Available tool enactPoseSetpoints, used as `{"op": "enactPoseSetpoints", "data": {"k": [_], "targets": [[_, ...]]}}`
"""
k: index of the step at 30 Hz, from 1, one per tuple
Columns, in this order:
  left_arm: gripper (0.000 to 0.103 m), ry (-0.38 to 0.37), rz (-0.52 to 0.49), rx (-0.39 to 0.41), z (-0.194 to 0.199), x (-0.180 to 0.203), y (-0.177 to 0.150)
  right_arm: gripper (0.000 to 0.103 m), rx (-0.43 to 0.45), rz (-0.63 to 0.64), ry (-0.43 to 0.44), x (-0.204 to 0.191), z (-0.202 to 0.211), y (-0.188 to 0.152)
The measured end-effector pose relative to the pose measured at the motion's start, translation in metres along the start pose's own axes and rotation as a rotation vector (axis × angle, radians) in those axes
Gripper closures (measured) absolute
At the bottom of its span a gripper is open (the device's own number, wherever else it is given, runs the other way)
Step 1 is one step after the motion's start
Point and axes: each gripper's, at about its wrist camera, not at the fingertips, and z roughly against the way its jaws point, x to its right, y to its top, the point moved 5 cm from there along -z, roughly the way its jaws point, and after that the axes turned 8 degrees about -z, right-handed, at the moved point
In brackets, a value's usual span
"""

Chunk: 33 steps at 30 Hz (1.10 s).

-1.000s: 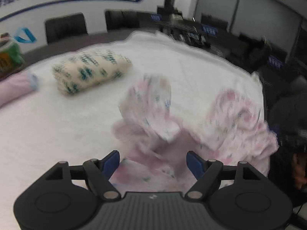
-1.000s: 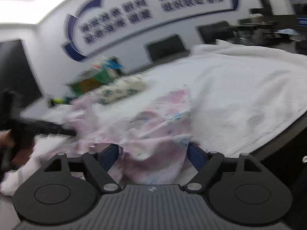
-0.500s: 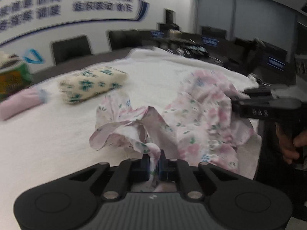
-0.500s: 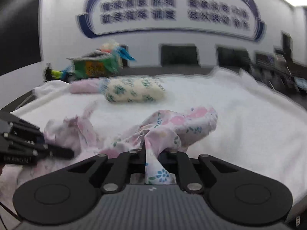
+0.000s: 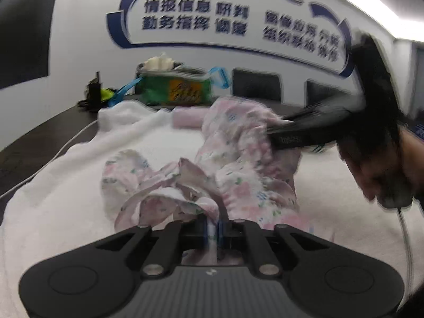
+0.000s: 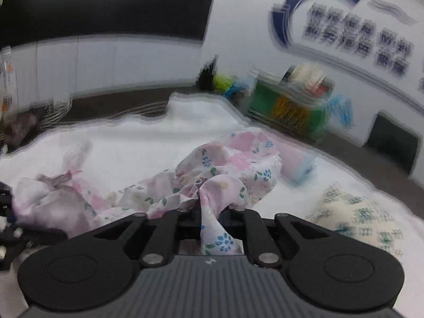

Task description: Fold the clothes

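Pink floral garment [image 6: 228, 164], white towel [image 6: 137, 143]

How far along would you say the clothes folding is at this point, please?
Done: a green-print bundle and a pink bundle already lie folded on the white towel. In hand: the left gripper and right gripper are each shut on the floral garment, which is crumpled. Left: spreading it flat and folding it.

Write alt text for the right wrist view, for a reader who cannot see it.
The right hand-held gripper is shut on a crumpled pink floral garment lying on a white towel-covered table. A folded cream bundle with green print lies to the right, and a green bag stands at the back by a wall with blue lettering. The picture is motion-blurred.
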Motion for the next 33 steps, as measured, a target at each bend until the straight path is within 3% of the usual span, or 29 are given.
{"op": "enactPoseSetpoints", "data": {"k": [2,3,4,5,7,9,12,14,16,18,19,20,24,27,28,30,31,32,33], "targets": [[0.074,-0.001,0.038,0.039,0.014,-0.017,-0.006,0.058,-0.059,0.004,-0.043,0.003,-0.024,0.0],[0.07,-0.012,0.055,0.063,0.023,-0.026,-0.009,0.054,-0.069,0.005,-0.086,0.005,-0.029,-0.002],[0.059,-0.023,0.073,0.088,0.032,-0.034,-0.013,0.048,-0.076,0.004,-0.127,0.008,-0.033,-0.004],[0.047,-0.034,0.09,0.113,0.04,-0.043,-0.016,0.041,-0.05,-0.035,-0.141,0.015,-0.016,-0.006],[0.033,-0.057,0.125,0.163,0.058,-0.061,-0.022,0.028,0.003,-0.111,-0.167,0.028,0.018,-0.01],[0.031,-0.084,0.134,0.152,0.065,-0.077,-0.03,0.024,0.055,-0.188,-0.19,0.041,0.051,-0.015],[0.031,-0.188,0.146,0.124,0.064,-0.084,-0.039,0.024,0.083,-0.307,-0.033,0.032,0.097,-0.036],[0.031,-0.286,0.153,0.103,0.057,-0.078,-0.041,0.024,0.087,-0.317,0.119,0.005,0.111,-0.055],[0.031,-0.353,0.137,0.067,0.049,-0.066,-0.04,0.024,0.035,-0.308,0.255,-0.029,0.11,-0.072],[0.048,-0.38,0.095,0.062,0.043,-0.056,-0.04,0.03,0.011,-0.262,0.29,-0.061,0.101,-0.086],[0.078,-0.39,0.081,0.054,0.04,-0.052,-0.041,0.058,0.0,-0.228,0.289,-0.073,0.095,-0.09],[0.093,-0.398,0.077,0.037,0.036,-0.049,-0.041,0.095,-0.018,-0.193,0.285,-0.082,0.089,-0.094],[0.095,-0.423,0.065,0.054,0.055,-0.041,-0.048,0.099,-0.026,-0.185,0.302,-0.08,0.098,-0.096],[0.095,-0.468,0.04,0.051,0.073,-0.033,-0.057,0.099,-0.016,-0.046,0.364,-0.084,0.133,-0.109],[0.091,-0.479,0.034,0.046,0.077,-0.03,-0.061,0.099,-0.032,-0.023,0.366,-0.085,0.138,-0.115],[0.069,-0.489,0.05,0.047,0.084,-0.032,-0.066,0.089,-0.062,0.02,0.369,-0.088,0.148,-0.128],[0.042,-0.472,0.101,0.064,0.085,-0.043,-0.065,0.073,-0.052,0.007,0.371,-0.085,0.152,-0.129],[0.025,-0.448,0.158,0.082,0.086,-0.055,-0.062,0.049,-0.026,-0.027,0.374,-0.079,0.156,-0.126],[0.024,-0.41,0.212,0.087,0.083,-0.067,-0.059,0.041,0.001,-0.063,0.375,-0.072,0.161,-0.122]]}}
